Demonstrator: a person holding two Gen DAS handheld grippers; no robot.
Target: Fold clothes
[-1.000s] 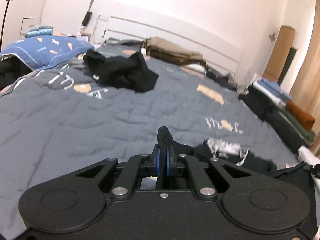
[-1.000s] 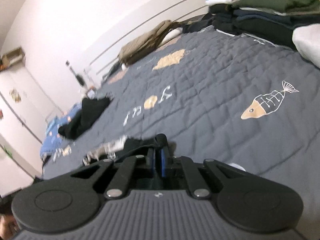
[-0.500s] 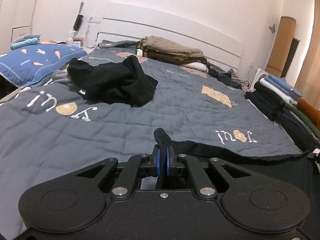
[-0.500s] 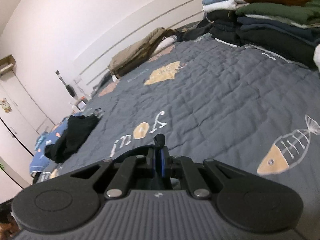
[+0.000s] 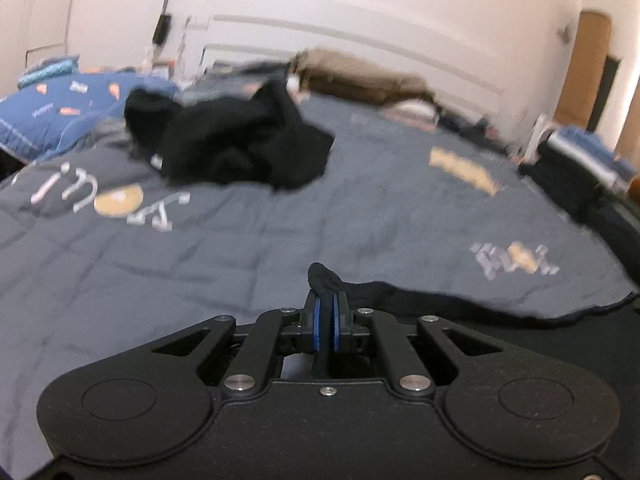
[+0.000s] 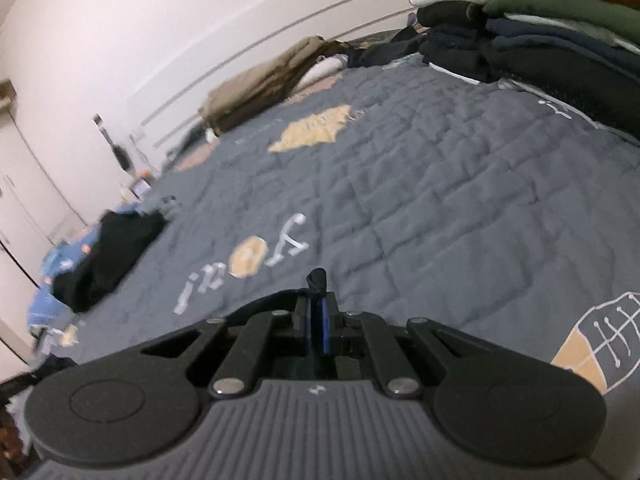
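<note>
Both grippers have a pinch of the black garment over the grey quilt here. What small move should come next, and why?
Probably lower both a little further and let go. The left gripper is opening with a tuft of the black garment between its pads; the right gripper is shut on another pinch. The garment's edge already lies stretched across the quilt, so the spread looks nearly done.

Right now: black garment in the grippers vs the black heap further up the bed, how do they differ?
The black garment is stretched out with a long, fairly straight edge; the black heap is bunched and crumpled.

The garment is held at two bunched corners, one between the jaws of the left gripper, which are opening, and one pinched in the right gripper; the heap lies loose on the quilt, nothing touching it.

Both are black cloth.
</note>
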